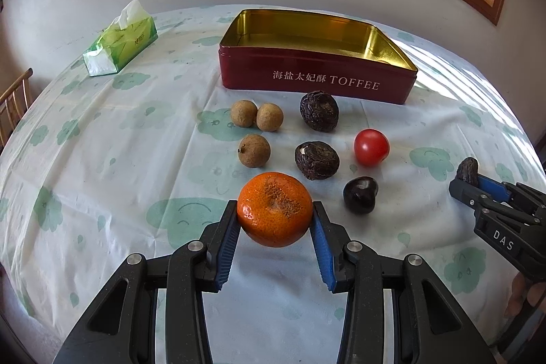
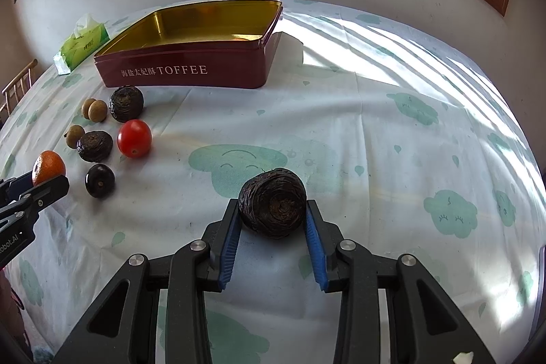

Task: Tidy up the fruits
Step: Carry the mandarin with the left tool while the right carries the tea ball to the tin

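My left gripper [image 1: 274,210] is shut on an orange mandarin [image 1: 274,208] just above the table; it also shows in the right wrist view [image 2: 48,167]. My right gripper [image 2: 273,210] is shut on a dark wrinkled fruit [image 2: 272,207], seen at the right in the left wrist view [image 1: 468,170]. An open red toffee tin [image 1: 317,81] with a gold inside stands behind. In front of it lie three brown longans [image 1: 254,150], two dark wrinkled fruits [image 1: 319,111], a red tomato [image 1: 371,147] and a dark glossy fruit [image 1: 360,194].
A green tissue pack [image 1: 121,40] lies at the far left of the table. A wooden chair back [image 1: 13,104] stands past the left edge. A wall with a window runs behind the table. Sun stripes fall on the cloth at the right [image 2: 426,63].
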Tool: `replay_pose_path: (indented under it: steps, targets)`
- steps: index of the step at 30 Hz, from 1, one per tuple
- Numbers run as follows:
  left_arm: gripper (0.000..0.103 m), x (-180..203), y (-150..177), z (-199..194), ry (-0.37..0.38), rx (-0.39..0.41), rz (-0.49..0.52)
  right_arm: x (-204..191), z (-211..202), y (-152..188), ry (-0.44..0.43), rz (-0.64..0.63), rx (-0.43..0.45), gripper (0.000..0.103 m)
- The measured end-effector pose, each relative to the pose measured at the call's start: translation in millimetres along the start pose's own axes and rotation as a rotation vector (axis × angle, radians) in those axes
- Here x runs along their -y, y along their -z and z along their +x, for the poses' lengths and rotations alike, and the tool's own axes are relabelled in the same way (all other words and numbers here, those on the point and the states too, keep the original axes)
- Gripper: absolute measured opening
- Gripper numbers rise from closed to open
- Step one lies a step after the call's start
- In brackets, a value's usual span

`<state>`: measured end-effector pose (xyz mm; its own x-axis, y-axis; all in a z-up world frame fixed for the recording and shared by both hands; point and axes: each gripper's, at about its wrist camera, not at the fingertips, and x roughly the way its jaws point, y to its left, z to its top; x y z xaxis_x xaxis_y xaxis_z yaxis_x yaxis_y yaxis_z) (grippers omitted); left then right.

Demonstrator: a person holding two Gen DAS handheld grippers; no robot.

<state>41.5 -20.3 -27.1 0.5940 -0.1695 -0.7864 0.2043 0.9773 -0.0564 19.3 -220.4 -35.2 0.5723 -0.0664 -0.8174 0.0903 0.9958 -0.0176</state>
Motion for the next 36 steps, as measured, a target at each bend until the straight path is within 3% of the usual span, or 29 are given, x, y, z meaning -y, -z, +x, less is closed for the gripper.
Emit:
replay_pose_path:
  steps: [13,21,36]
  targets:
    - [0.042,-10,-9,5,0.004,0.002,-0.013,-6,1,-4,-0.004,-0.002,-0.015,0.034]
    - [0.042,-18,-18,-1,-0.003,0.048,-0.022,-8,-3,-13,-0.022,0.004,-0.006,0.033]
    - [0.042,-35,-62,-3,0.016,0.1,-0.057,-10,-12,-60,-0.064,0.001,0.062,0.033]
